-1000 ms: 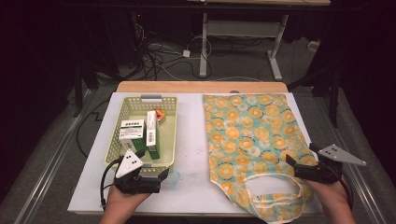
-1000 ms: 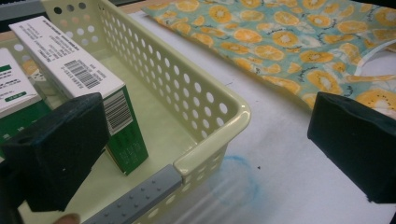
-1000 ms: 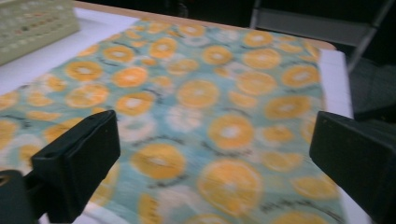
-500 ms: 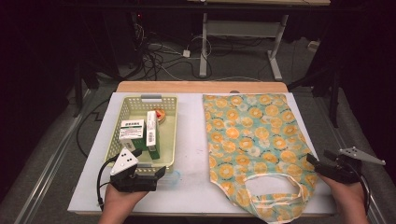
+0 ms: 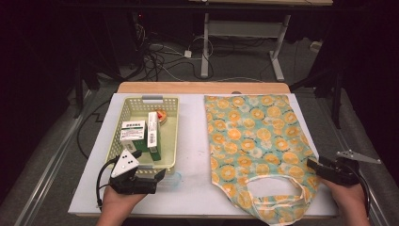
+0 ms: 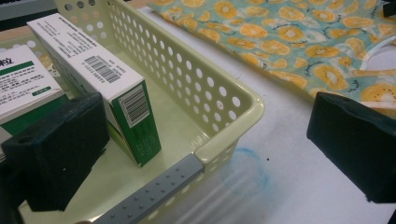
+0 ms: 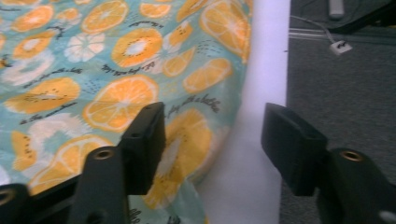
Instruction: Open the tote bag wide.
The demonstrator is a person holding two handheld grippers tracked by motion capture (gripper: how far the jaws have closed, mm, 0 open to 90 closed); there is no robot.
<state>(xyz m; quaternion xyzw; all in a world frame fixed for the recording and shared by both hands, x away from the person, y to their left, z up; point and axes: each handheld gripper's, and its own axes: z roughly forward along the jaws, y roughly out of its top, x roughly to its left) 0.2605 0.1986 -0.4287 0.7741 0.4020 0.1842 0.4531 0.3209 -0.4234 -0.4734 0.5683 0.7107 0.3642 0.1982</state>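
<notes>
Right gripper: my jaws have just been closing — half-open astride the bag edge, nothing pinched.
Left gripper: wide open, empty — beside the basket.

Bag handles' lower edge cut off at the high view's bottom; box print unreadable.

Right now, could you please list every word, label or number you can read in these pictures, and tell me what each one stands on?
"位": one large character on the front of the white-and-green box at the left of the basket; the smaller lines under it are too blurred to read.
Taller box: two barcodes and fine print, too small to read.
Orange-print tote bag: looping black script between the orange slices, not legible.
</notes>
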